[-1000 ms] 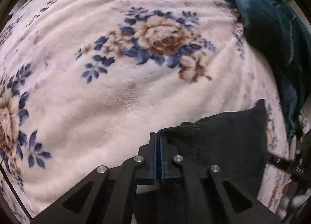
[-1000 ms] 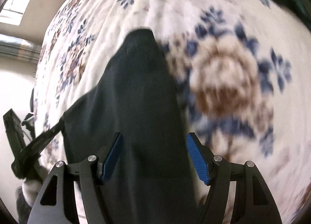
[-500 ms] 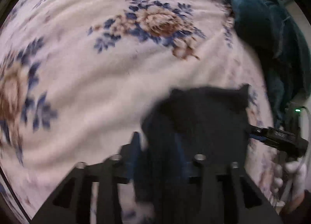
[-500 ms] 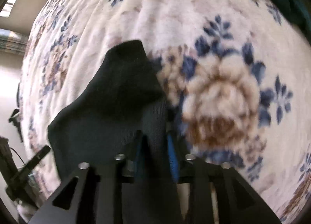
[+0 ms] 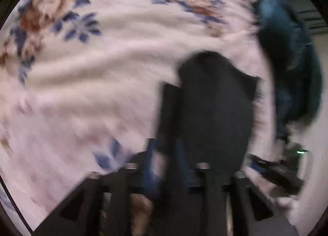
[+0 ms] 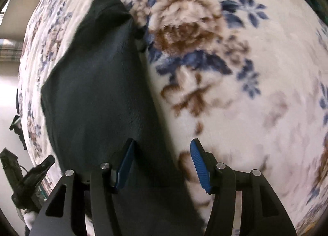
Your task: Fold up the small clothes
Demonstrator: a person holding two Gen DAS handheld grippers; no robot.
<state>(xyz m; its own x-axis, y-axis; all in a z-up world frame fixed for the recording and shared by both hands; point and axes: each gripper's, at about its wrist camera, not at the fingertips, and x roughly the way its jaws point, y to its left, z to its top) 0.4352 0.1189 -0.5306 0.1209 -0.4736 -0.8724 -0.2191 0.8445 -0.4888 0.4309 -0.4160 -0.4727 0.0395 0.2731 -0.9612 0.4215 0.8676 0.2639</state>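
since 0.5 s ago both hand-held grippers let go: right hand-held gripper [image 6: 162,162] apart, left hand-held gripper [image 5: 166,166] apart though blurred. black garment [image 6: 98,84] lies folded on blanket [image 6: 246,92]; teal garment [image 5: 287,55] looks unfolded.

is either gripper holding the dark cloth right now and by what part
Right gripper: open, holding nothing; the dark cloth lies between its fingers on the floral blanket. Left gripper: too blurred to tell.

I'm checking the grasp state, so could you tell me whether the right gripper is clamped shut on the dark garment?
No, the right gripper is open, its blue pads apart over the dark garment.
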